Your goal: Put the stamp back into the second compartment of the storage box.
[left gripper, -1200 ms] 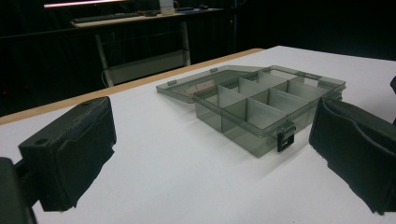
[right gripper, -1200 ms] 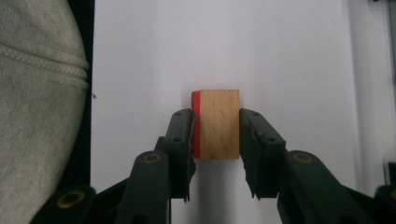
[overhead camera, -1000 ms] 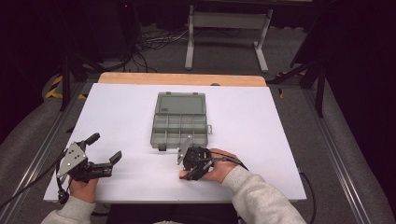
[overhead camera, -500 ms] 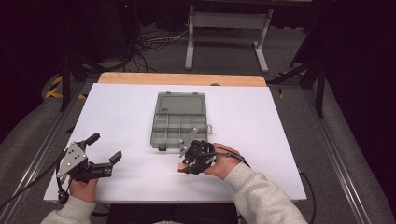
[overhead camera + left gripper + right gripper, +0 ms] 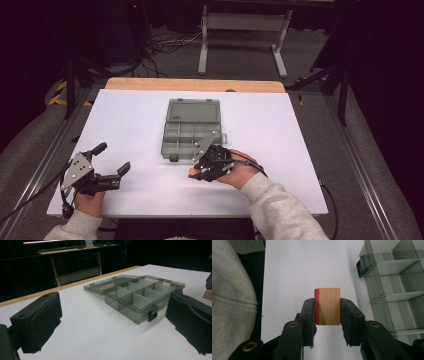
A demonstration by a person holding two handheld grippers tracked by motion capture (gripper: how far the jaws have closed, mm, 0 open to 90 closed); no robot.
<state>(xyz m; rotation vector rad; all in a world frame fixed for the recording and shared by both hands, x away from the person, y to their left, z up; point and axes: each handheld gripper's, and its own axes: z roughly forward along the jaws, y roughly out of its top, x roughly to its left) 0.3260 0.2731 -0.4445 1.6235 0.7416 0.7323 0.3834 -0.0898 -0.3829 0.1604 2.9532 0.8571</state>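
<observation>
Near the open compartment box (image 5: 191,131), right gripper (image 5: 327,307) clamps a red-faced wooden block (image 5: 328,306); left gripper (image 5: 112,159), far left, gapes empty.

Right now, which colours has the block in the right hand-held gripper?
The block is plain light wood with one red face, best seen in the right gripper view.

A wooden block (image 5: 329,306), pale and plain-grained with one red-painted face on its left side, sits at the centre of the right gripper view, clamped upright. The open grey translucent compartment box (image 5: 397,287) fills that frame's right edge, lid folded back flat, dividers upright, a dark latch at its near corner.
</observation>
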